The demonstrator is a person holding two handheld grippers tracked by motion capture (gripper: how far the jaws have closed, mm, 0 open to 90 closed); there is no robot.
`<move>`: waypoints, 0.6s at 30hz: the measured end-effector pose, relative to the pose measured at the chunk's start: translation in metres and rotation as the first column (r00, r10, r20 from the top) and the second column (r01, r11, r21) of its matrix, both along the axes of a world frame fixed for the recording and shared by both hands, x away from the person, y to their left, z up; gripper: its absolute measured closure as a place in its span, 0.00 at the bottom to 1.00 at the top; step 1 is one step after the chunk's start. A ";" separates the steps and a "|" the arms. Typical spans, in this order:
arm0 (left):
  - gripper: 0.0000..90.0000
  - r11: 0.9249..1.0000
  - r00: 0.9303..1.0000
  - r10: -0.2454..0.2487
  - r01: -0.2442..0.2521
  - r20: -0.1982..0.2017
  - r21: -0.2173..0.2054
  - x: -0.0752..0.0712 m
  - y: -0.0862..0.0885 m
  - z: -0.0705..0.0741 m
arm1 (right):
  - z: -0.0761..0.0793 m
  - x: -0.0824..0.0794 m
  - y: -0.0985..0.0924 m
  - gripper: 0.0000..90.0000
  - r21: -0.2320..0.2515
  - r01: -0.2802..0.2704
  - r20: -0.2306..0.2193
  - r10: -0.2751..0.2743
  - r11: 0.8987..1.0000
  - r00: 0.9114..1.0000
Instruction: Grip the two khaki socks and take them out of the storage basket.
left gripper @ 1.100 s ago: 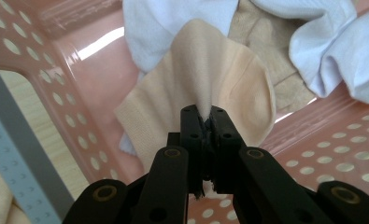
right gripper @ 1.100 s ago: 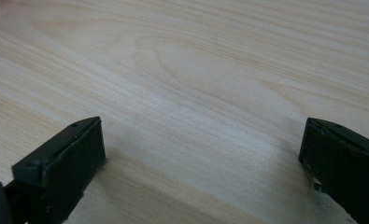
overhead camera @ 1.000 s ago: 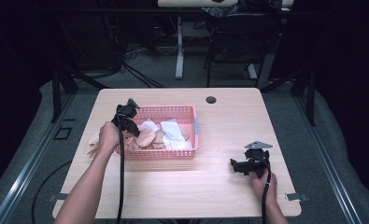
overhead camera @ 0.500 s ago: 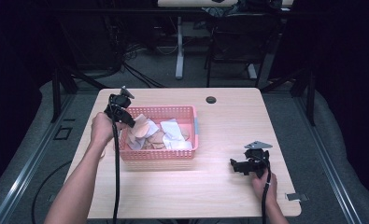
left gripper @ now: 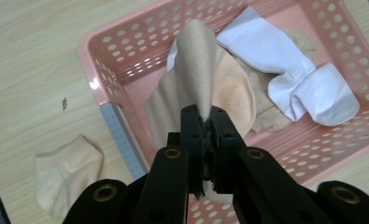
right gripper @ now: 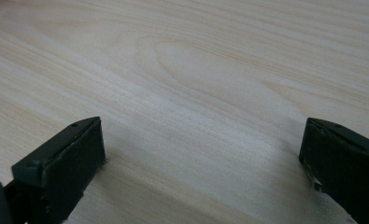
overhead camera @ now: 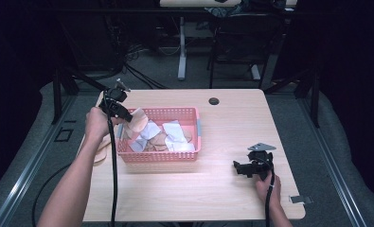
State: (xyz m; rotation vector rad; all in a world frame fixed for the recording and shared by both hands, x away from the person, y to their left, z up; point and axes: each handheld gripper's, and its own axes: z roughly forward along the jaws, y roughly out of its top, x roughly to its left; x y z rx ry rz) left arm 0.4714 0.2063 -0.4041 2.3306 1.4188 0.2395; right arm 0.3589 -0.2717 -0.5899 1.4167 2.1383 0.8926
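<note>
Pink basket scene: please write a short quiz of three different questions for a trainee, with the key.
1. True or false: the left tongs are shut on a beige sock.
2. Where does the other beige sock lie? A) in the pink basket B) on the table beside the basket C) in the right tongs
3. In one word: how do the right tongs stand, open or shut?

Key: 1 true. 2 B. 3 open, with only bare table between the jaws.
</note>
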 end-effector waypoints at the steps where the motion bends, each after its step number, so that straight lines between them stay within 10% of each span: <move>1: 0.96 1.000 1.000 0.006 -0.006 -0.001 -0.003 0.000 0.001 0.002 | 0.000 0.000 0.000 0.00 0.000 0.000 -0.001 0.000 1.000 1.000; 18: 0.96 0.998 0.996 0.058 -0.058 0.063 -0.003 -0.010 0.035 0.032 | 0.000 0.000 0.000 0.00 -0.005 -0.004 -0.002 0.004 1.000 1.000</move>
